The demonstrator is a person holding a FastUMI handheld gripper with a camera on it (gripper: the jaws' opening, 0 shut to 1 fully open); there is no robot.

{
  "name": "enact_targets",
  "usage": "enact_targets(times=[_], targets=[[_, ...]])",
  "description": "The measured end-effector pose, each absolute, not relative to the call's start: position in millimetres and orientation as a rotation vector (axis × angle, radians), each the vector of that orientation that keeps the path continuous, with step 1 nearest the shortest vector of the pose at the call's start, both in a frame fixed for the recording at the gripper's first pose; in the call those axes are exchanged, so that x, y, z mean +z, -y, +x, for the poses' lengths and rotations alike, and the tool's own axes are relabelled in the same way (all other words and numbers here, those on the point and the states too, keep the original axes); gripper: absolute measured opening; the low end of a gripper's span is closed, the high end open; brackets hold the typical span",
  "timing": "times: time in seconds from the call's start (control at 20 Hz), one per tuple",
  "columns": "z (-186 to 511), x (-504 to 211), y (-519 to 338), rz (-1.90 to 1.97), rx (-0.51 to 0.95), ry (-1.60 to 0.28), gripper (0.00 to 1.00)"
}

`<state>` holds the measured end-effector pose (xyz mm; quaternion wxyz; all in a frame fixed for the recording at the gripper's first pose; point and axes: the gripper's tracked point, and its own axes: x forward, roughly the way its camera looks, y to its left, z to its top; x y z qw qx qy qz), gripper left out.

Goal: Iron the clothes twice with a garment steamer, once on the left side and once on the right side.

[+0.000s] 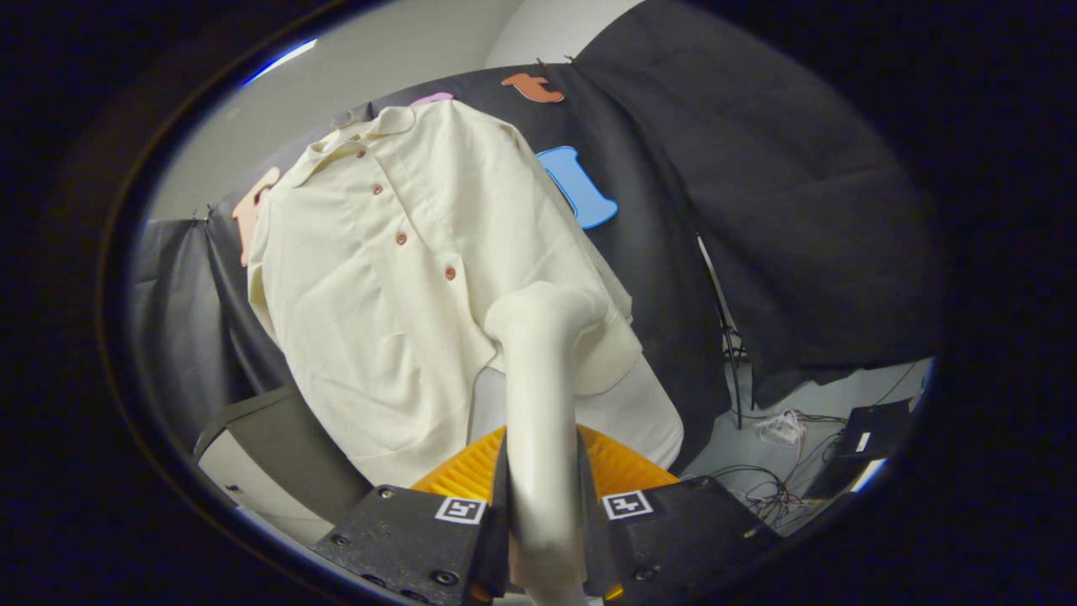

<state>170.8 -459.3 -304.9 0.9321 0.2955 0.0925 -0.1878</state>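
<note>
A cream button-up shirt [395,278] with brown buttons hangs on the booth's black wall, tilted in the view. My gripper [543,505] is shut on the white garment steamer [543,396], both fingers pressing its handle. The steamer rises ahead of the fingers, and its bent head lies against the shirt's lower part, to the right of the button row. An orange ribbed part [618,467] sits behind the handle between the fingers.
A grey-topped cabinet or table [286,438] stands below the shirt on the left. To the right, loose cables [778,488] and a dark box [871,429] lie on the pale floor. A thin stand pole [724,328] runs down beside the black cloth.
</note>
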Motion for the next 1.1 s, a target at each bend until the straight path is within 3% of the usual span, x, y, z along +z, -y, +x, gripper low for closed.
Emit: enact_targets(times=[0.4, 1.1], targets=[[131, -234, 398, 0.584, -0.304, -0.127, 0.36], [105, -114, 209, 0.440, -0.100, -0.089, 0.36]])
